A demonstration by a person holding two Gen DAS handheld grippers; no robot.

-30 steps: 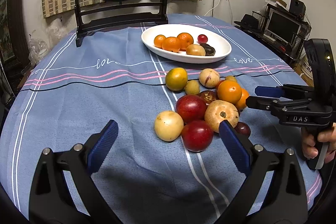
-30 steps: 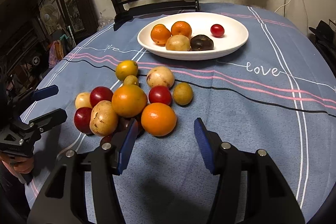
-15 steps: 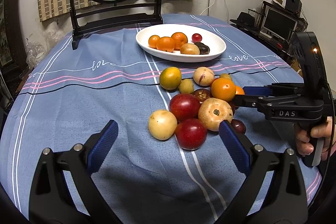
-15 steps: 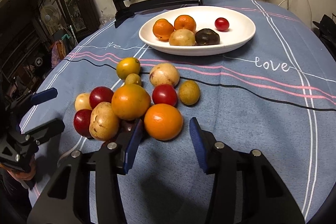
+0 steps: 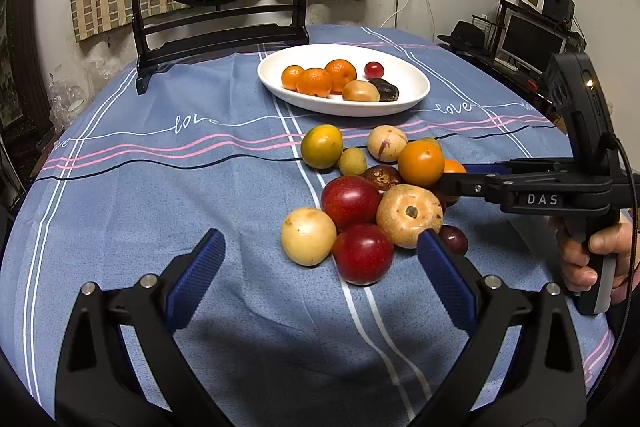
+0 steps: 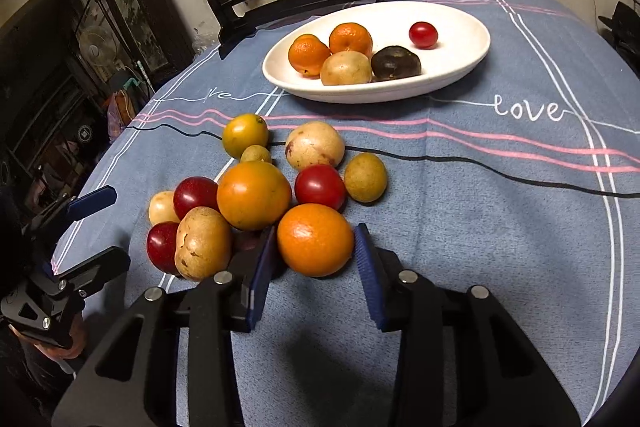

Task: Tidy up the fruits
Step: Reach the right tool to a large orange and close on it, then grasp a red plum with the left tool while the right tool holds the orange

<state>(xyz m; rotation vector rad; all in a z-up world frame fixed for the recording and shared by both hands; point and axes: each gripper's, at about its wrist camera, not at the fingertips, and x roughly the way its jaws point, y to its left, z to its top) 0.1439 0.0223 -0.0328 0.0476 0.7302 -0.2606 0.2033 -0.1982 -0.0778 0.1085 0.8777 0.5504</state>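
Right claw has advanced and narrowed around the nearest orange in the loose pile on the surface; pads flank it, contact uncertain. Left claw stays wide open, empty. Transfer to white dish likely next.

Bare tablecloth right of fruit pile, plate beyond, pile crowding right claw's left finger

Indoor artificial light from overhead, moderately bright; the tablecloth is evenly lit, with soft shadows beneath both grippers. Small glare spots show on fruit skins. Strong fisheye curvature and black vignetting at corners; room edges dim; focus sharp.
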